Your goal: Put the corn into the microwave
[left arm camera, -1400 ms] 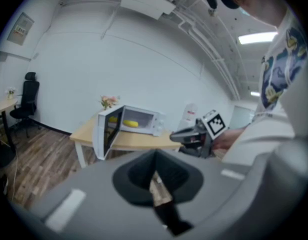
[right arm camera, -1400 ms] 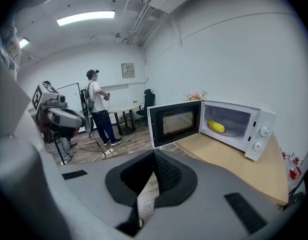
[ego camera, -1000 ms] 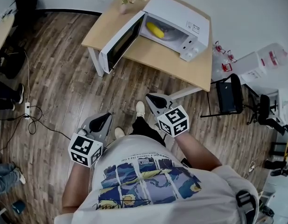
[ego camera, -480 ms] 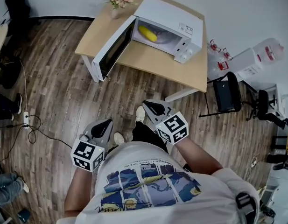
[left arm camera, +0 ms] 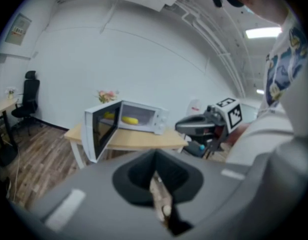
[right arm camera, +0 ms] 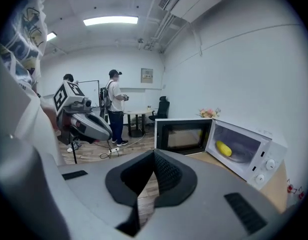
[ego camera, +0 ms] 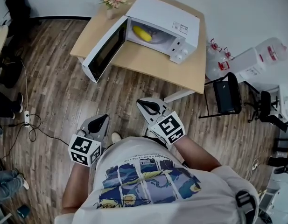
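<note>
Across the floor (ego camera: 59, 87) the corn (ego camera: 142, 33) is still lying inside the open microwave (ego camera: 165, 13), so the placing is looking done. Jaws of the left gripper (ego camera: 102, 120) and the right gripper (ego camera: 144, 104) are staying closed, empty.

Bare floor (ego camera: 116, 96) lies open up to the worktop (ego camera: 151, 63), where the microwave (ego camera: 163, 13) stands with its door (ego camera: 102, 49) swung wide aside.

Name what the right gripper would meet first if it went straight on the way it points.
Probably the open microwave door, dead ahead of the right gripper; tilted down, it might hit the wooden floor first.
</note>
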### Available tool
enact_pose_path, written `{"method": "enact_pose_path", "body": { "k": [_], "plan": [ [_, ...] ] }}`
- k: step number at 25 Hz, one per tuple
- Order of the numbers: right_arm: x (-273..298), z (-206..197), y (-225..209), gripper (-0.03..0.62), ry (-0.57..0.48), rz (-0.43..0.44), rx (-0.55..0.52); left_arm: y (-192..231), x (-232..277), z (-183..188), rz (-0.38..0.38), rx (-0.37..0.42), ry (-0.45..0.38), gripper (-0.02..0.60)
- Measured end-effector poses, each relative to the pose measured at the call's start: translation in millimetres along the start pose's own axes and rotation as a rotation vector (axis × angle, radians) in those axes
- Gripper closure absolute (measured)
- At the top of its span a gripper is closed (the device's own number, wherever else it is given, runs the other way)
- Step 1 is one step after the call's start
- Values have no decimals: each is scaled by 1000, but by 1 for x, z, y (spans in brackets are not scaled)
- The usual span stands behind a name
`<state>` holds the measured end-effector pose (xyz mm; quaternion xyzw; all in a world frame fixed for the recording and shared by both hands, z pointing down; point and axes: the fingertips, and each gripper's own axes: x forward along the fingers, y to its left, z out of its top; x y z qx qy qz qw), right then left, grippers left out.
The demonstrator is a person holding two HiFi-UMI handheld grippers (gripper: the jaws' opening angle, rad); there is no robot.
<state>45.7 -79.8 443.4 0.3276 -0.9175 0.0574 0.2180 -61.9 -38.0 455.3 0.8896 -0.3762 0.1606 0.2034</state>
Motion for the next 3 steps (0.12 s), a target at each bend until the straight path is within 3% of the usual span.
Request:
{"method": "enact_pose_path", "body": {
  "k": [3],
  "plan": [
    [-18, 3, -21, 585, -11, 14, -27, -15, 23, 6, 19, -16, 5, 572]
  ]
}}
